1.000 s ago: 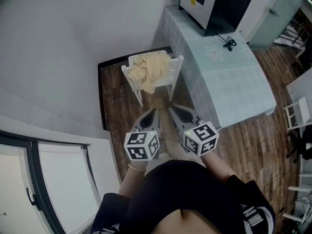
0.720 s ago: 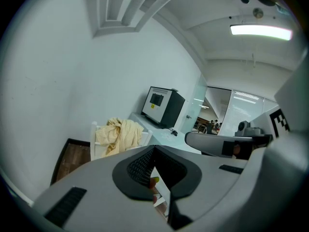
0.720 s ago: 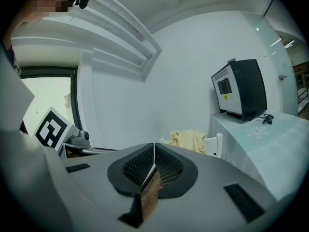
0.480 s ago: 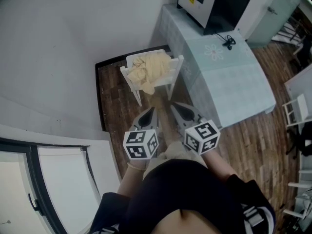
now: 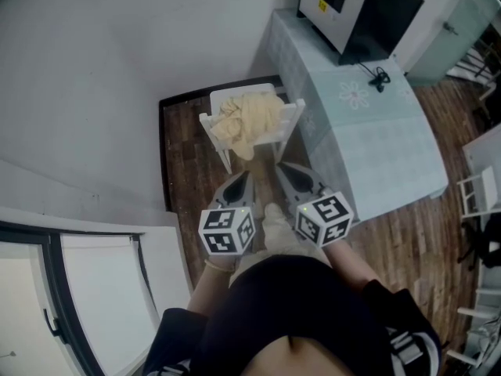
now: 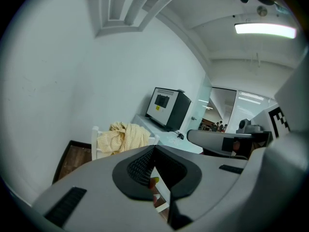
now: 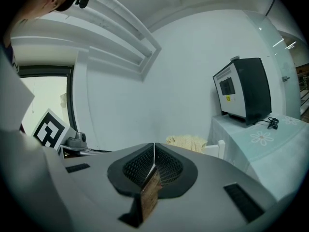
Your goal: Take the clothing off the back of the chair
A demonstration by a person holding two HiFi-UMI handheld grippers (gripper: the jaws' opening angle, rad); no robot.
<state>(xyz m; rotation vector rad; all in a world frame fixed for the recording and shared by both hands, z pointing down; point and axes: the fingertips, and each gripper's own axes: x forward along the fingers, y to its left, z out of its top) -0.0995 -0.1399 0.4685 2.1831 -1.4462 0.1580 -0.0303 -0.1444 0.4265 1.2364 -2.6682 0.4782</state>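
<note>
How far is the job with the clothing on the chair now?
Done: nothing; the yellow clothing hangs over the back of the white chair. In hand: the left gripper and the right gripper, both shut and empty, are short of the chair. Left: reach it, grip the clothing, lift it off.

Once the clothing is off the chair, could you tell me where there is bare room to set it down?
The table is bare from the cable to its near edge. Its far end holds the black box. It is tight between chair and table.
</note>
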